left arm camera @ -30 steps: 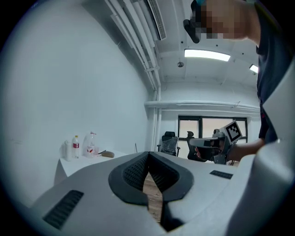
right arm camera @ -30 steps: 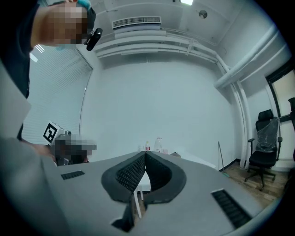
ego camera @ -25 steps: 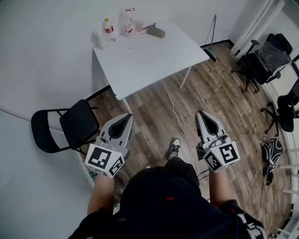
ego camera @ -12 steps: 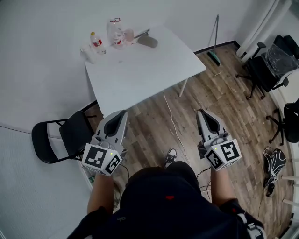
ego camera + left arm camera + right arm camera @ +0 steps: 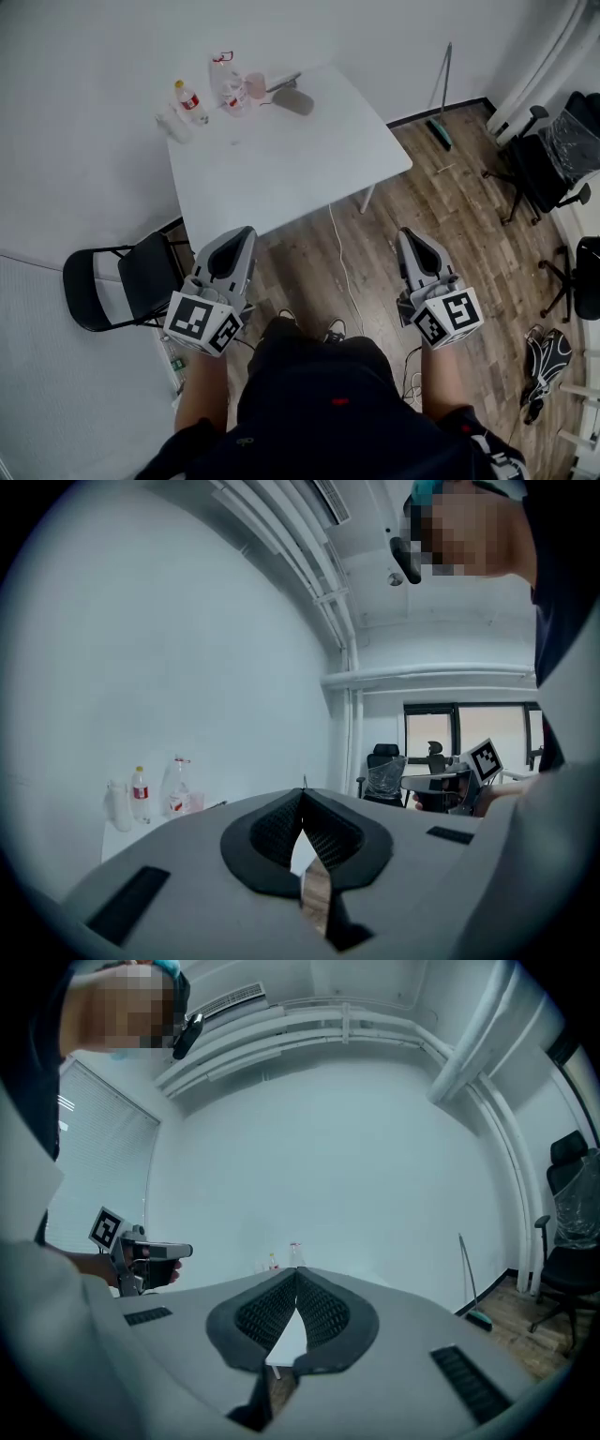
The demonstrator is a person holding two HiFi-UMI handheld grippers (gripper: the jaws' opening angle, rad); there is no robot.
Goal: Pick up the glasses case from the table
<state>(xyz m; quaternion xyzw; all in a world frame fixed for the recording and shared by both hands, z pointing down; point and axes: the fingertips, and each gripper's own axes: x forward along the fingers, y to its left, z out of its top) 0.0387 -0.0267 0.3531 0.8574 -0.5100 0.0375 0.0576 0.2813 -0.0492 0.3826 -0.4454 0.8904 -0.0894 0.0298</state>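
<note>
The glasses case (image 5: 293, 100), a grey oval, lies at the far side of the white table (image 5: 281, 159), next to a pen-like stick. My left gripper (image 5: 246, 233) is held out level in front of the table's near left edge, jaws shut and empty, its tips meeting in the left gripper view (image 5: 302, 795). My right gripper (image 5: 405, 233) is over the wooden floor to the right of the table, also shut with nothing in it (image 5: 296, 1271). Both are far short of the case.
Two bottles (image 5: 190, 101) and a pink cup (image 5: 253, 86) stand by the case at the table's far left. A black folding chair (image 5: 122, 281) is at the left, office chairs (image 5: 562, 141) at the right, a broom (image 5: 442, 94) leans on the wall, a white cable (image 5: 342, 253) crosses the floor.
The person has walked toward the table, so it sits lower and nearer in the head view. Both grippers came forward with them, still shut.
</note>
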